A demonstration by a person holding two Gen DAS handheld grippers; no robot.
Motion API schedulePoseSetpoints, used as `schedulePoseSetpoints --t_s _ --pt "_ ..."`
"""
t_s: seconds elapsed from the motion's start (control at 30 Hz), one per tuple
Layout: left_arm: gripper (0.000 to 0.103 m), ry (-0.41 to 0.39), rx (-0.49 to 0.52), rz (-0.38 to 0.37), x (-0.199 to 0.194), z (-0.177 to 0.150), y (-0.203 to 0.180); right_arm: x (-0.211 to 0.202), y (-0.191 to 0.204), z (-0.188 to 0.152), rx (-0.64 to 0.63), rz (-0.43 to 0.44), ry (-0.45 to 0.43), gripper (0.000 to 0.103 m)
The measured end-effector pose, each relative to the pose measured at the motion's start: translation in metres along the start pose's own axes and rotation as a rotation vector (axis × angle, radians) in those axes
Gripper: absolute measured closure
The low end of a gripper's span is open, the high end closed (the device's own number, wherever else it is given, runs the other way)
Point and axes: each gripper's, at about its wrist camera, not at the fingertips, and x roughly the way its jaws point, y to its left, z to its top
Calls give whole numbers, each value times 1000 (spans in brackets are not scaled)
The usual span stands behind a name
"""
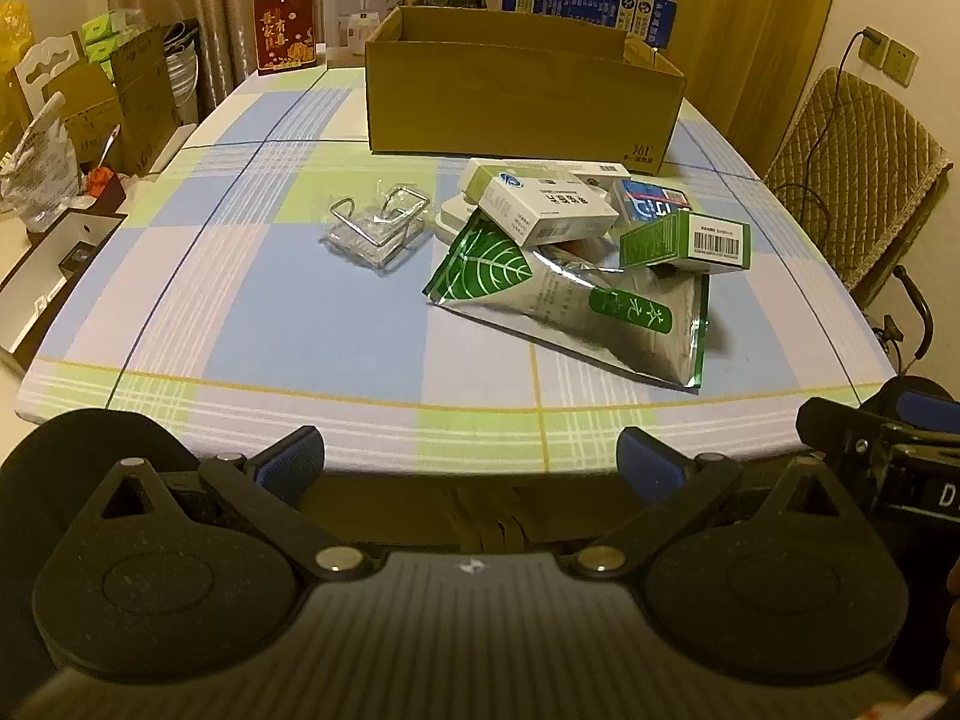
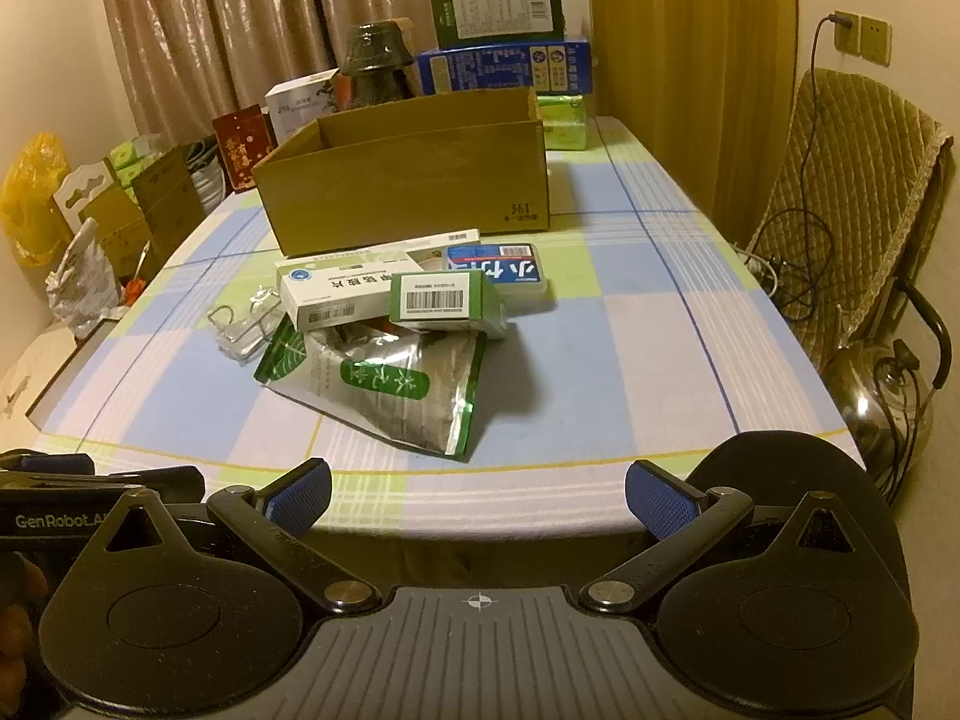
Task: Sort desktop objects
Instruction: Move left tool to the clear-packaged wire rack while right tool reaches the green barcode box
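- While both grippers hang over the near edge of the counter [image 1: 288, 312], the left gripper [image 1: 471, 453] has its fingers [image 1: 297, 456] spread fully wide with nothing between them.
- Likewise the right gripper [image 2: 478, 495] shows its blue fingers [image 2: 657, 501] fully apart and empty.
- At the far side of the checked counter stands an open cardboard box [image 1: 522, 102], the landmark for what follows.
- Just in front of the cardboard box lies a heap: a white medicine box [image 1: 549, 210] resting on other cartons, a green box [image 1: 687, 240] with a barcode, and a blue-and-white pack [image 1: 654, 198].
- Under these, nearer the grippers, a silver-and-green foil pouch [image 1: 576, 300] lies flat.
- Left of the heap, in front of the box's left end, sits a clear packet with a wire frame [image 1: 381, 225], apart from the pouch.
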Motion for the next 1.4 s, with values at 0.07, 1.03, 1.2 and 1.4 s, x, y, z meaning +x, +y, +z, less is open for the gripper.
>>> schedulePoseSetpoints --t_s 0.07,1.03,1.2,1.4 --pt "1 -3 5 4 0 1 0 0 -1 1 0 4 -1 2" --pt "1 -26 99 34 36 63 45 56 17 58 -60 5 -62 2" --pt "1 -30 127 36 49 81 60 77 18 66 -59 -10 -56 2" --pt "1 -21 141 3 70 102 75 101 21 68 -63 -30 -49 11"
